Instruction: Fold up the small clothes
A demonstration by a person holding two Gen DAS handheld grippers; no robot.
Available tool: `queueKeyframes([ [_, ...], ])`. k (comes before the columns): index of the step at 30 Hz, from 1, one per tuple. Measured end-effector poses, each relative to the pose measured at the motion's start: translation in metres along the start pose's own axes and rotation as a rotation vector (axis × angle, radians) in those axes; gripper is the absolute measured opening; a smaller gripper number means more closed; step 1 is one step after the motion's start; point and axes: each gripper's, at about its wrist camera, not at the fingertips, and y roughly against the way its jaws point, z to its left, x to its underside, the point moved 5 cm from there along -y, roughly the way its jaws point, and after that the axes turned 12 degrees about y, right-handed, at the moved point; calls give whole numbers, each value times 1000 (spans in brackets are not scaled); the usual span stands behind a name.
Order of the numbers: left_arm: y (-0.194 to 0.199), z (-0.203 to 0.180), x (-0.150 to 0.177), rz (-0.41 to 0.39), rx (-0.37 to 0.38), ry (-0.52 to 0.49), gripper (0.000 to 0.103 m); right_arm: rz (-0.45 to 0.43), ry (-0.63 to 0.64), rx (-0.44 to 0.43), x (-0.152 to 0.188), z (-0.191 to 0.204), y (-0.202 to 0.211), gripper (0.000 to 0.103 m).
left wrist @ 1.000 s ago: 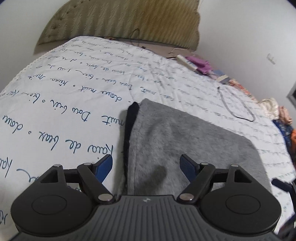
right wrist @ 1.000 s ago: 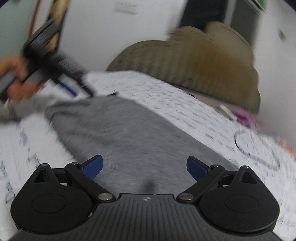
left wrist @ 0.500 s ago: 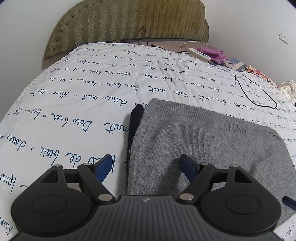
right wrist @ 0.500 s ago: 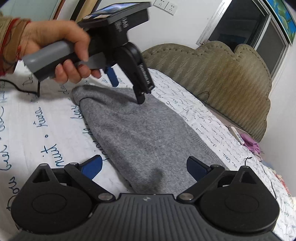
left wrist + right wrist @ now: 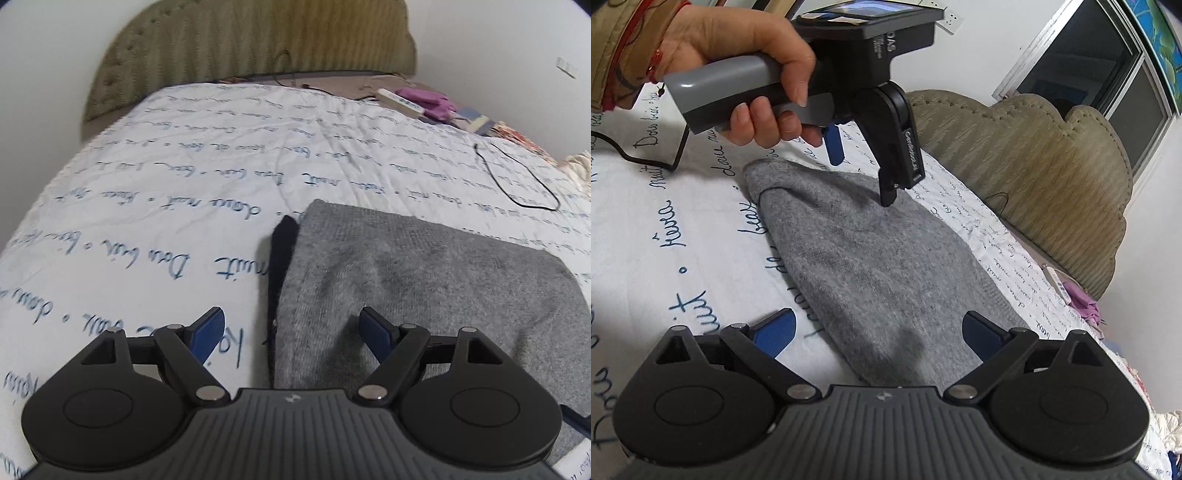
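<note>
A grey knit garment (image 5: 424, 280) lies flat on the white sheet with blue script (image 5: 166, 229). A dark strip of cloth (image 5: 282, 251) shows along its left edge. My left gripper (image 5: 291, 317) hovers open over that left edge, one pad above the sheet and one above the knit. In the right wrist view the garment (image 5: 886, 266) runs away from me, and my right gripper (image 5: 879, 317) is open above its near end. A hand (image 5: 738, 62) holds the left gripper (image 5: 864, 162) over the far end, its fingers apart and gripping nothing.
An olive padded headboard (image 5: 258, 55) stands at the back. A black cable loop (image 5: 517, 177), a white power strip (image 5: 399, 101) and purple cloth (image 5: 428, 98) lie at the bed's far right. Another black cable (image 5: 628, 155) crosses the sheet at the left.
The right wrist view has swung and steadied; the hand with the left gripper now looms larger over the garment's far end. The left view has rolled level. Both grippers stayed open.
</note>
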Motion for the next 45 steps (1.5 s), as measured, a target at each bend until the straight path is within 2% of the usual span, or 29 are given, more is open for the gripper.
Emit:
queueKeyframes([
  [5, -17, 16, -20, 81, 118, 71, 80, -7, 82, 67, -13, 15, -14, 95],
  [10, -40, 33, -34, 149, 266, 230, 80, -9, 87, 86, -31, 22, -33, 87],
  [14, -56, 34, -41, 186, 371, 369, 80, -14, 109, 93, -47, 30, -50, 71],
  [16, -63, 31, -43, 193, 398, 393, 79, -17, 131, 90, -55, 34, -57, 61],
  [17, -66, 29, -44, 191, 395, 393, 79, -21, 145, 87, -59, 37, -60, 54],
  [18, -69, 27, -44, 187, 388, 384, 73, -26, 158, 87, -62, 40, -64, 48],
  [19, -71, 23, -44, 183, 377, 363, 54, -31, 168, 90, -65, 41, -67, 45],
  [21, -75, 18, -42, 189, 325, 323, 35, -34, 171, 86, -68, 43, -73, 34],
  [25, -74, 21, -42, 169, 291, 344, 14, -62, 113, 45, -69, 37, -72, 12],
  [28, -65, 21, -44, 136, 238, 336, 11, -102, 61, 31, -66, 27, -61, 8],
  [34, -29, -2, -52, 59, 213, 297, 11, -161, -120, 0, -53, -9, -33, 7],
  [40, 5, -48, -62, 7, 207, 272, 11, -206, -295, 25, -26, -56, 1, 7],
  [45, 27, -97, -65, -66, 203, 196, 11, -223, -381, 87, 2, -86, 26, 7],
])
